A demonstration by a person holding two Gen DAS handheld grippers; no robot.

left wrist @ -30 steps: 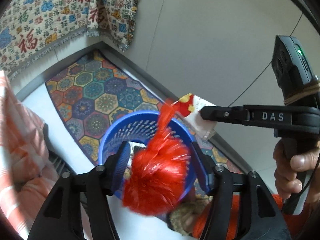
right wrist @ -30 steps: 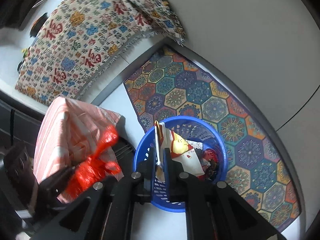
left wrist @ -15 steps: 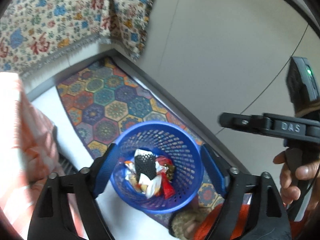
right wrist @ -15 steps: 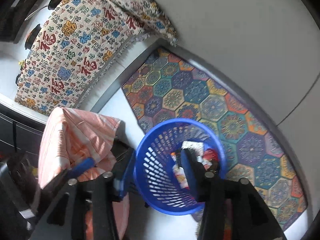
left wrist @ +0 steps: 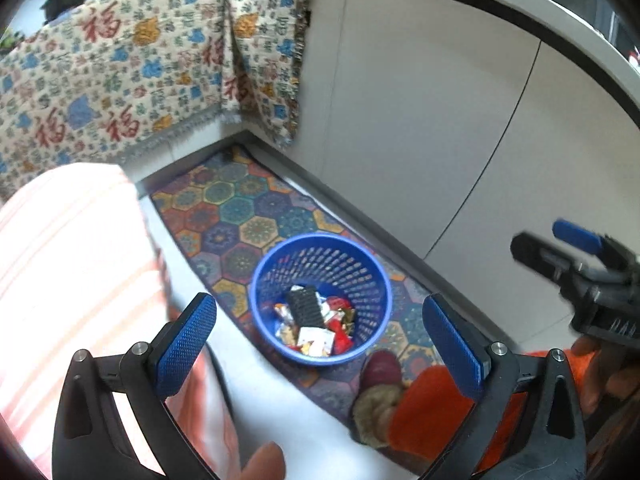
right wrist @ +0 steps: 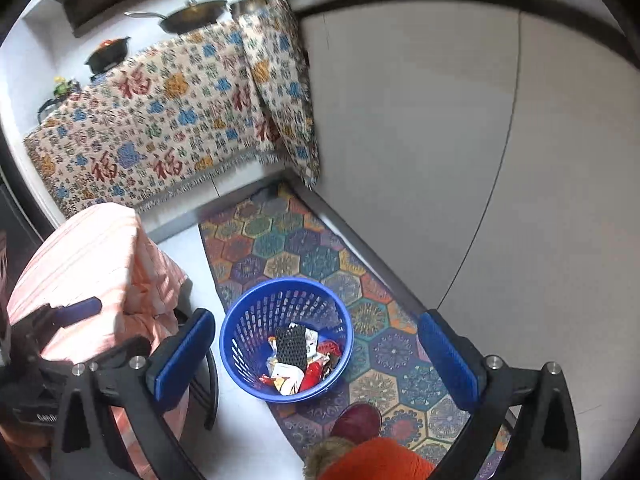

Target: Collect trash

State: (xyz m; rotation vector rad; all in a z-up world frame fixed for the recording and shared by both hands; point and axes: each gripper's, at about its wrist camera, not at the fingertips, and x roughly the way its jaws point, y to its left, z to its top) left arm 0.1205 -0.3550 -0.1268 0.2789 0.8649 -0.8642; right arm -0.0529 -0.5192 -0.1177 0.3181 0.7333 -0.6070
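Right gripper (left wrist: 576,256) motion-blurred, edge-cropped

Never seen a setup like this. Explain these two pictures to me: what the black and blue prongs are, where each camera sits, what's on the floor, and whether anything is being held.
There is no robot here. A person holds a two-finger gripper in each hand, and each gripper carries a wide-angle camera looking forward along its fingers. That is why both pictures are round and bent at the edges.

One picture is from the left gripper, the other from the right gripper. The black prongs with blue pads are the gripper fingers. Both pairs stand wide apart and hold nothing.

Both cameras look down at a blue basket standing on a patterned rug. Inside it lie wrappers and a black mesh piece. Beside it is something covered with a striped orange cloth. A printed cloth hangs over the counter behind.
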